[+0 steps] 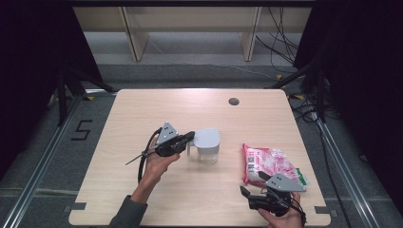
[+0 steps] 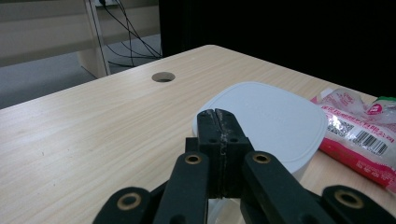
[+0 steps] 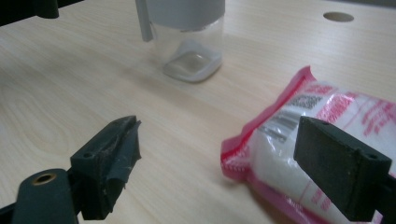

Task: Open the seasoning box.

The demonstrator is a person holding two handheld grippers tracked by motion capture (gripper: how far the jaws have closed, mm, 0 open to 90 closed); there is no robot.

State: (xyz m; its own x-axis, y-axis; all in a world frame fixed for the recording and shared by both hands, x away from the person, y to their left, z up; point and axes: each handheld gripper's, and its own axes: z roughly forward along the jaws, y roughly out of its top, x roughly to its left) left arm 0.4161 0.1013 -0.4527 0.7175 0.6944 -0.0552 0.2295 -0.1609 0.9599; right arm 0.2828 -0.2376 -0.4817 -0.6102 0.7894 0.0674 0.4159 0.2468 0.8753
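The left gripper (image 1: 189, 138) had its jaws pressed together at the handle of the lidded clear jug (image 1: 207, 145) standing mid-table; the handle itself was hidden behind the jaws, so the grip on it seemed likely rather than certain. The right gripper (image 1: 252, 185) hung wide open, holding nothing, near the pink-and-white packet (image 1: 268, 164) lying to the jug's right, its far end cut off in the right gripper view.

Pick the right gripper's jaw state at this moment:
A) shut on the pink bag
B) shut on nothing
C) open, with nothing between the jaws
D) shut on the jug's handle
C: the right gripper has its jaws spread wide over bare table, the pink bag just beside one jaw.
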